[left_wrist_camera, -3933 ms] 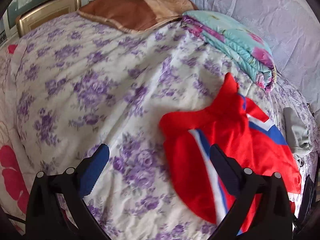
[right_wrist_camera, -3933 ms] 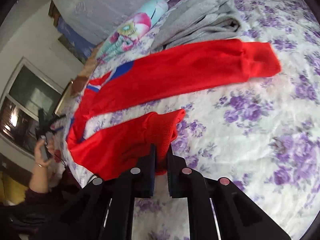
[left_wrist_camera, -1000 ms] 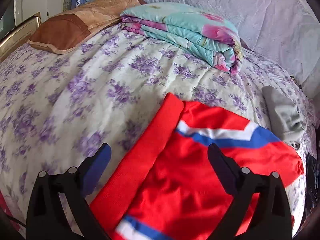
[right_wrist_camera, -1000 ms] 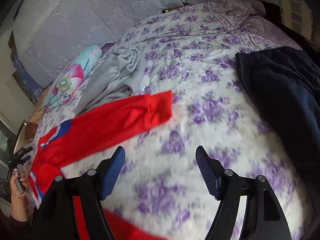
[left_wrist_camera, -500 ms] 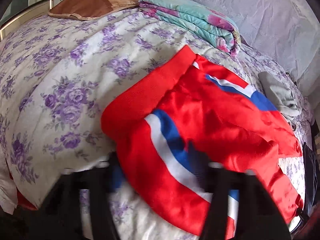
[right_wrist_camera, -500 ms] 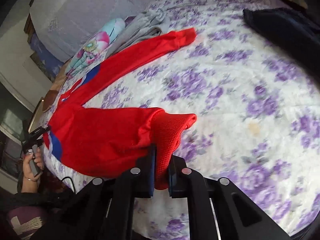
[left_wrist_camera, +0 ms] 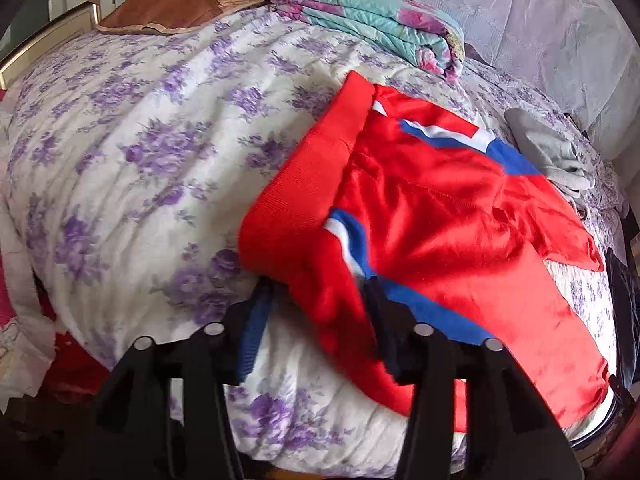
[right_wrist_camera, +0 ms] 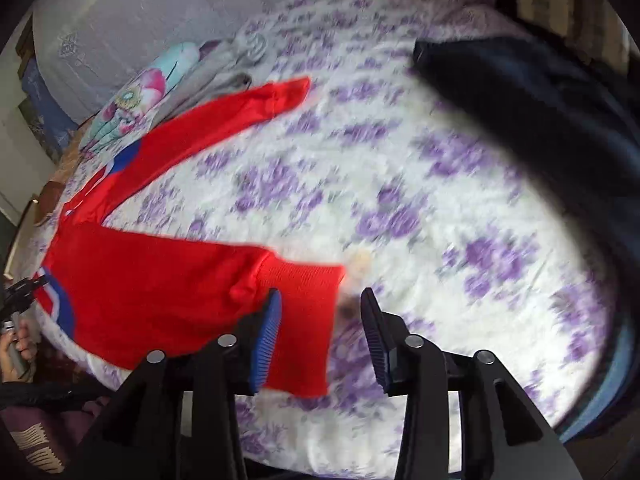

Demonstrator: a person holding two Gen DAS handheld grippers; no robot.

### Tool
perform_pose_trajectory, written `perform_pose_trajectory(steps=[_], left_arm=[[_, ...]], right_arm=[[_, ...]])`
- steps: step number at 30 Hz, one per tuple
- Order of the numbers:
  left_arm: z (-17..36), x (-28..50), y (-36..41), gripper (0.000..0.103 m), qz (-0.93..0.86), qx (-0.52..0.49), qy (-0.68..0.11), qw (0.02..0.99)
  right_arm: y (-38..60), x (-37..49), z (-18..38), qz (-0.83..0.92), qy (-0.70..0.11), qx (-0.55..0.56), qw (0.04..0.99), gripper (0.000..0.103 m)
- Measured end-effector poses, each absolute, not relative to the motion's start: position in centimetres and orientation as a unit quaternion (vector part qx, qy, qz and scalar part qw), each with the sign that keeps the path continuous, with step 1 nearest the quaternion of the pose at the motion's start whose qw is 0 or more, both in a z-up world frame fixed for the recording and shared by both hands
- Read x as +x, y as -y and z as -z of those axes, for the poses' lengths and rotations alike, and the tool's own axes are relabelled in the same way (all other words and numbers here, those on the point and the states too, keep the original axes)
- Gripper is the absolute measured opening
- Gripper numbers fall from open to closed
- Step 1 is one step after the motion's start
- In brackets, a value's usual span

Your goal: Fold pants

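Note:
Red pants (left_wrist_camera: 440, 216) with blue and white stripes lie spread on the floral bed. In the left wrist view my left gripper (left_wrist_camera: 316, 312) is open, its jaws on either side of the waistband corner at the near bed edge. In the right wrist view the pants (right_wrist_camera: 152, 280) stretch left, one leg (right_wrist_camera: 224, 120) reaching up and away. My right gripper (right_wrist_camera: 320, 332) is open, with the near leg's ribbed cuff (right_wrist_camera: 304, 300) lying between its jaws, not pinched.
A folded teal floral quilt (left_wrist_camera: 372, 16) and a brown pillow (left_wrist_camera: 180, 4) lie at the head of the bed. Grey clothing (left_wrist_camera: 548, 152) lies to the right. A dark navy garment (right_wrist_camera: 540, 120) covers the far right of the bed.
My right gripper has opened and let go of the red cuff, which now lies on the bed. My left gripper has opened around the waistband corner.

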State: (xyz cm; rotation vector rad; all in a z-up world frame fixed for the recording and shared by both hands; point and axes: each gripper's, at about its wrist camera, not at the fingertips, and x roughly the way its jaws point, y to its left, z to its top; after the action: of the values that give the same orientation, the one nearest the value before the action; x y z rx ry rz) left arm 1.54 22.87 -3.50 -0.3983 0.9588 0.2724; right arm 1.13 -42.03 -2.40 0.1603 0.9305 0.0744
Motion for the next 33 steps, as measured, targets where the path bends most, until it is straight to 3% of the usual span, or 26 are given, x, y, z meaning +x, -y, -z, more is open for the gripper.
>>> perform_pose_trajectory(steps=[3, 7, 11, 14, 17, 22, 27, 33], left_arm=[[0.1, -0.6, -24.1, 0.069, -0.166, -0.173, -0.421, 0.875], [-2.6, -0.4, -22.8, 0.076, -0.137, -0.156, -0.389, 0.898], [3.1, 3.9, -19.5, 0.079, -0.114, -0.099, -0.454, 0.878], [6.1, 4.3, -19.7, 0.096, -0.147, -0.077, -0.464, 0.87], [2.9, 4.2, -21.8, 0.094, -0.108, -0.143, -0.454, 0.873], [-3.7, 8.6, -24.8, 0.096, -0.098, -0.147, -0.392, 0.903], [0.8, 18.9, -28.3, 0.096, -0.098, -0.223, -0.468, 0.85], [5.6, 24.2, -27.7, 0.095, -0.11, -0.229, -0.527, 0.811]], right_arm=[[41.2, 0.5, -1.4, -0.05, -0.386, 0.062, 0.919, 0.05], [37.2, 2.2, -1.6, -0.181, -0.417, 0.083, 0.887, 0.053], [34.6, 5.5, 5.2, -0.159, -0.533, 0.084, 0.827, 0.054], [35.0, 5.7, 5.3, -0.166, -0.533, 0.106, 0.823, 0.054], [33.9, 6.4, 0.5, -0.188, -0.484, 0.072, 0.852, 0.057], [24.7, 12.1, -6.8, -0.282, -0.401, -0.065, 0.869, 0.064], [11.4, 20.8, -6.0, -0.341, -0.4, -0.186, 0.83, 0.064], [1.4, 28.8, -1.1, -0.336, -0.422, -0.272, 0.797, 0.064]])
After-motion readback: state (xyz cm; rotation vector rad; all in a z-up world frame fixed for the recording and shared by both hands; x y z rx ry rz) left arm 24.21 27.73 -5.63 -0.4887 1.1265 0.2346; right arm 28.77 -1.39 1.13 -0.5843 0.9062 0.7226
